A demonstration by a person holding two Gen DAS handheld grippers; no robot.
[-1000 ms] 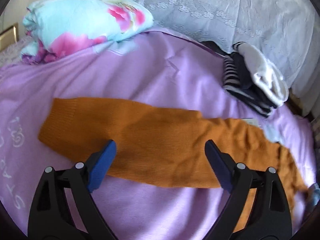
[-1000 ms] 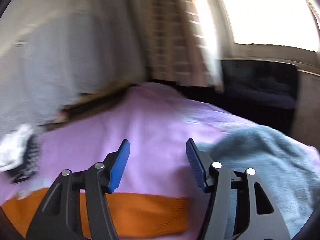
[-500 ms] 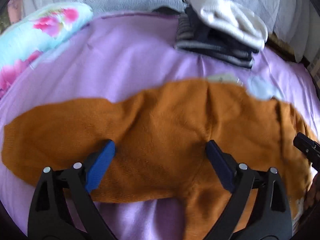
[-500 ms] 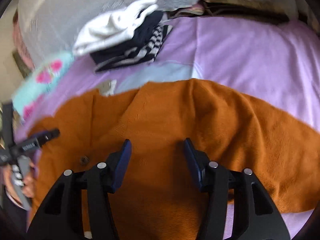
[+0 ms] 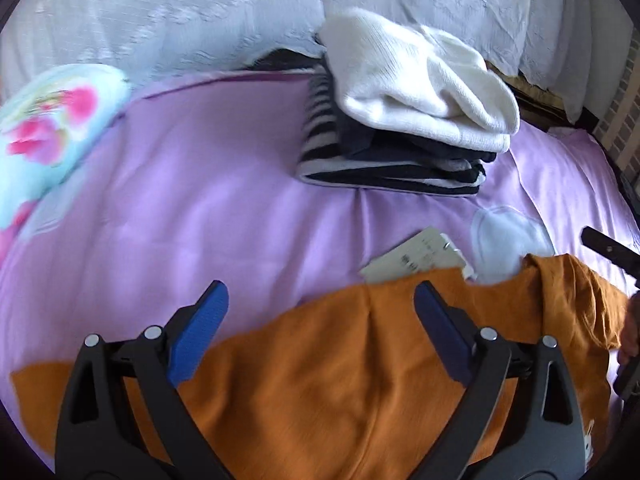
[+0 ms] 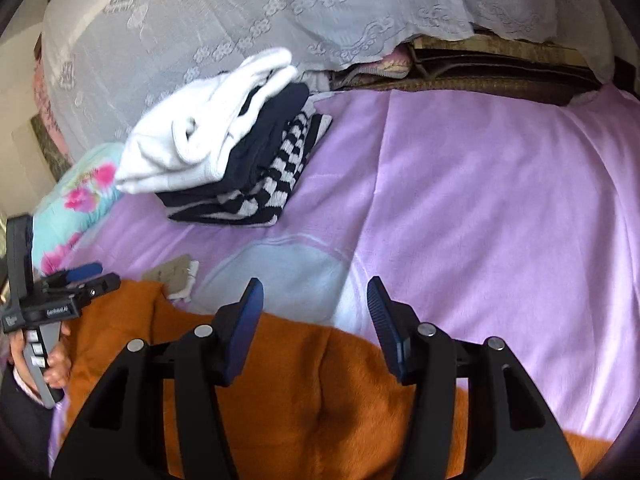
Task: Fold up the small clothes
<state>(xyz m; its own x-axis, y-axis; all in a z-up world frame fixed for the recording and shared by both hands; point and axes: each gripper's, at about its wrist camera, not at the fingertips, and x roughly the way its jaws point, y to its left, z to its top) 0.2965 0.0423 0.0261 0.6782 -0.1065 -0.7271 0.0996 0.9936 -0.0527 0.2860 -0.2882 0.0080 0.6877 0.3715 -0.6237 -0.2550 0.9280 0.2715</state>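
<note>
Grippers left [image 5: 320,320] and right [image 6: 314,312] both agape over orange garment's [image 5: 360,380] top edge, bare purple sheet [image 6: 500,200] beyond.

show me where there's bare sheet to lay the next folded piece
Free: purple sheet right of the folded stack, above the orange sweater; also between the floral pillow and stack. Crowded around the paper tag.
</note>
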